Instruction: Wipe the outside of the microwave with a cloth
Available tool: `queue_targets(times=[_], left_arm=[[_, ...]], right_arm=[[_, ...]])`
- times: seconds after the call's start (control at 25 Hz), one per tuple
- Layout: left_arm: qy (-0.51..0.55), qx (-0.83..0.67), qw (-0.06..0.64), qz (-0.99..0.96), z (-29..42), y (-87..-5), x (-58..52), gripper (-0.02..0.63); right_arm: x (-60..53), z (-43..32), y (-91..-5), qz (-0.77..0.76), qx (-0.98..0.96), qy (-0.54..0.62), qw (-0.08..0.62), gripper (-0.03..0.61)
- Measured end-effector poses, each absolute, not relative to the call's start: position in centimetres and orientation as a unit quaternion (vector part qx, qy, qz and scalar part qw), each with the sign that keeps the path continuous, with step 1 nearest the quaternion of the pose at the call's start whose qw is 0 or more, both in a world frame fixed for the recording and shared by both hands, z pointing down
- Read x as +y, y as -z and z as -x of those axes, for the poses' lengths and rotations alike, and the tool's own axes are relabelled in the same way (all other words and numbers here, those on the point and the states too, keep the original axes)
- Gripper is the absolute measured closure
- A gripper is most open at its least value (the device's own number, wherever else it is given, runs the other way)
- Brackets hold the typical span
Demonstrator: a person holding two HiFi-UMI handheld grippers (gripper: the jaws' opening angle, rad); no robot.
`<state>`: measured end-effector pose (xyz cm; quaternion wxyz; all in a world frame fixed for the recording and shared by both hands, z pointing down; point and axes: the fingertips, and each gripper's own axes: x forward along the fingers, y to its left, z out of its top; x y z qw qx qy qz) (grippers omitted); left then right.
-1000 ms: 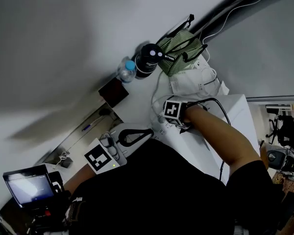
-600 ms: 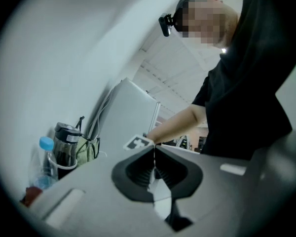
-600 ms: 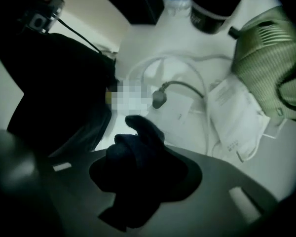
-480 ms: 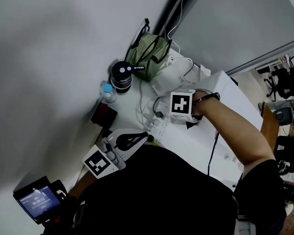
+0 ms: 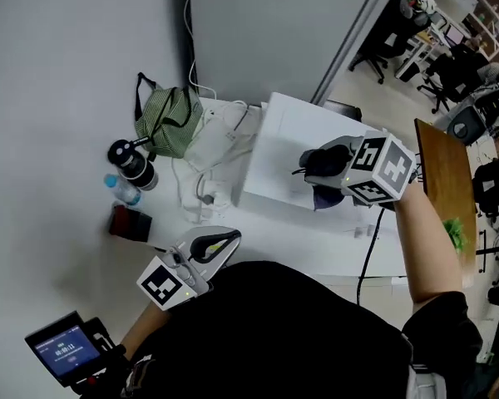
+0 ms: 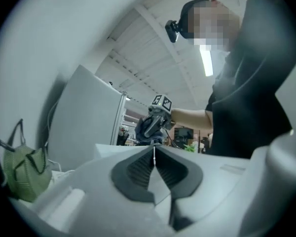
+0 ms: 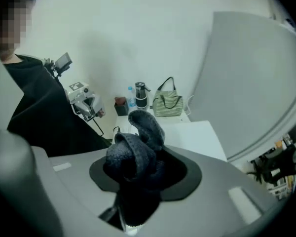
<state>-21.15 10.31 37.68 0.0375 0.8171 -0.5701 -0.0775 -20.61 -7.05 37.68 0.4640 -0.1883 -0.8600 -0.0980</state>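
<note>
Right, the white table (image 5: 316, 241) carries the white microwave (image 5: 287, 131), which stands by the wall with its flat top facing me. To its left I see a green striped bag (image 5: 168, 121). My right gripper (image 5: 316, 177) hangs over the microwave's top, near the edge closest to me, jaws pinching a dark grey-blue cloth (image 7: 135, 152) that bunches up between them. I cannot tell whether the cloth touches the top. My left gripper (image 6: 154, 164) sits low by my body, jaws pressed together on nothing. Beside the bag stand a black flask (image 5: 131, 163), a small water bottle (image 5: 123, 191) and a dark red box (image 5: 130, 223)
</note>
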Motion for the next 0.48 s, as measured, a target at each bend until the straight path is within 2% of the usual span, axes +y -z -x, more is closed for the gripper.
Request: queue_targets(times=[0.12,0.24,0.48], left_arm=[[0.106,-0.541,0.049,-0.833,15.0,-36.3,5.7,0.606],[0.086,-0.498,0.05,-0.862,10.5,-35.4,2.2,0.609],[0.051,-0.457,0.028,-0.887,7.8,-34.0,0.8,0.609]], right_arm=[[-12.6,13.5,-35.4,0.126,-0.899,0.081,0.411,0.426],[-18.4,7.8,-33.0,0.05,-0.939,0.028,0.339,0.426],[-27.3,-1.9,-31.9,-0.105,-0.961,-0.061,0.248,0.426]])
